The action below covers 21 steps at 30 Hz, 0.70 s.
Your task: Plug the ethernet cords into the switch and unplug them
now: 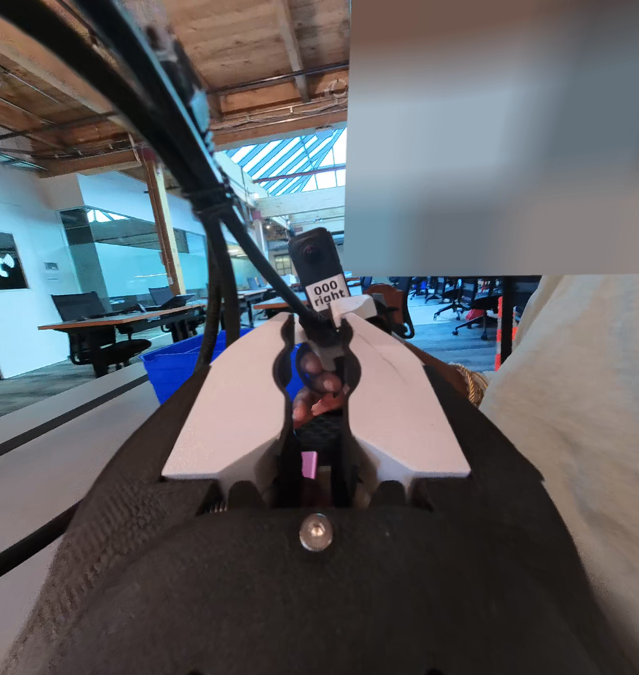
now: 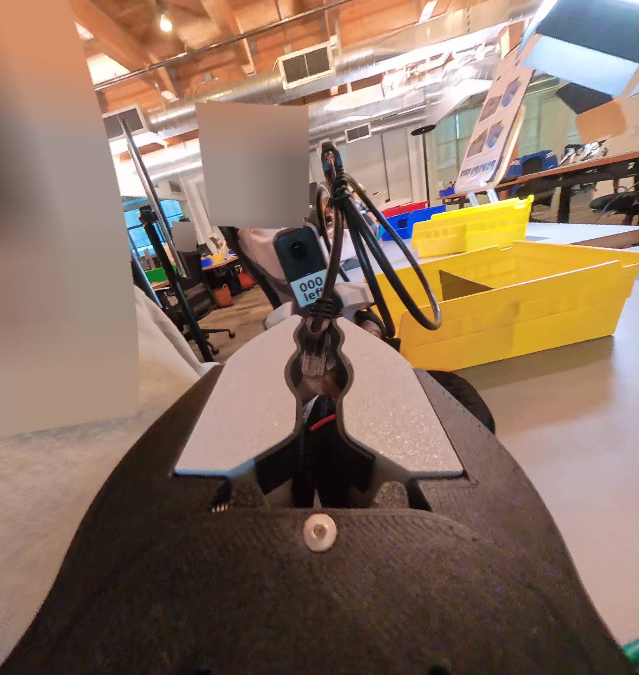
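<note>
In the left wrist view my left gripper (image 1: 319,323) is shut on the plug (image 1: 327,347) of a black ethernet cord (image 1: 259,266). The cord rises up and left to a tied bundle (image 1: 210,204) close to the camera. In the right wrist view my right gripper (image 2: 316,325) is shut on a clear-tipped ethernet plug (image 2: 313,359). Its black cord (image 2: 350,233) loops upward, tied together, with a loose plug (image 2: 329,155) on top. The two grippers face each other closely, tips nearly meeting. No switch is in view.
A blue bin (image 1: 179,359) stands on the grey table (image 1: 54,456) to the left. Yellow bins (image 2: 529,292) sit on the table at the right, with red and blue bins (image 2: 409,215) behind. A person's light sleeve (image 1: 566,401) fills the right side. My left and right fingertips are right by each other.
</note>
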Available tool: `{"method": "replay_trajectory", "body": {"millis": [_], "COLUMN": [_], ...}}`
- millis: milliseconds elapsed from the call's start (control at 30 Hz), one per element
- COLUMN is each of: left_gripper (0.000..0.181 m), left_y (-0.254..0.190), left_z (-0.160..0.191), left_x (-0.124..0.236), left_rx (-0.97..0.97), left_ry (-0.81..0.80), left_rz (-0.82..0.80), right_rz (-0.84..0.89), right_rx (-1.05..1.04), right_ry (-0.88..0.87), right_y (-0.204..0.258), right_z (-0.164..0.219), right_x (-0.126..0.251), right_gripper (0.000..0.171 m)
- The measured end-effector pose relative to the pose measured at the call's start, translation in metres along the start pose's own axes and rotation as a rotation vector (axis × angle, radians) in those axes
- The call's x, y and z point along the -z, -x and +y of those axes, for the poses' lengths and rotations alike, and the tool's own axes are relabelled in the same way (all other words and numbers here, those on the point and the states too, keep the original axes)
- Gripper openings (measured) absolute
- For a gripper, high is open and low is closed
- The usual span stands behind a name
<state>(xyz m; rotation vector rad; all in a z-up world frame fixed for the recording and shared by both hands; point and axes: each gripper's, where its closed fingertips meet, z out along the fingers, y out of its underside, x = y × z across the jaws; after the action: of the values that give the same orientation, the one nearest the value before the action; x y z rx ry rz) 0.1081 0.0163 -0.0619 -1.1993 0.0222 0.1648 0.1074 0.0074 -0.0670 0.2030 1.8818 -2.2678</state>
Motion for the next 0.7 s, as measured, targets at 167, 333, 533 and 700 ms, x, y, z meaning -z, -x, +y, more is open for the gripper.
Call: {"method": "replay_trajectory", "body": {"millis": [167, 333, 533, 700], "left_gripper": [0.013, 0.011, 0.010, 0.011], "left_y": [-0.001, -0.003, 0.002, 0.001], "left_z": [-0.004, -0.014, -0.028, -0.029], "left_x": [0.001, 0.000, 0.001, 0.000], "left_rx": [0.079, 0.152, 0.202, 0.190], "left_ry": [-0.030, -0.137, -0.309, -0.346], "left_rz": [0.034, 0.050, 0.004, -0.024], "right_rz": [-0.021, -0.029, 0.082, 0.214], "right_rx": [0.008, 0.074, 0.358, 0.547], "right_ry": [0.026, -0.037, -0.083, -0.028], "right_y": [0.005, 0.010, 0.015, 0.009], "right_z": [0.002, -0.008, -0.020, -0.022], "right_x": [-0.001, -0.003, -0.011, -0.009], "right_gripper": [0.013, 0.014, 0.024, 0.021]}}
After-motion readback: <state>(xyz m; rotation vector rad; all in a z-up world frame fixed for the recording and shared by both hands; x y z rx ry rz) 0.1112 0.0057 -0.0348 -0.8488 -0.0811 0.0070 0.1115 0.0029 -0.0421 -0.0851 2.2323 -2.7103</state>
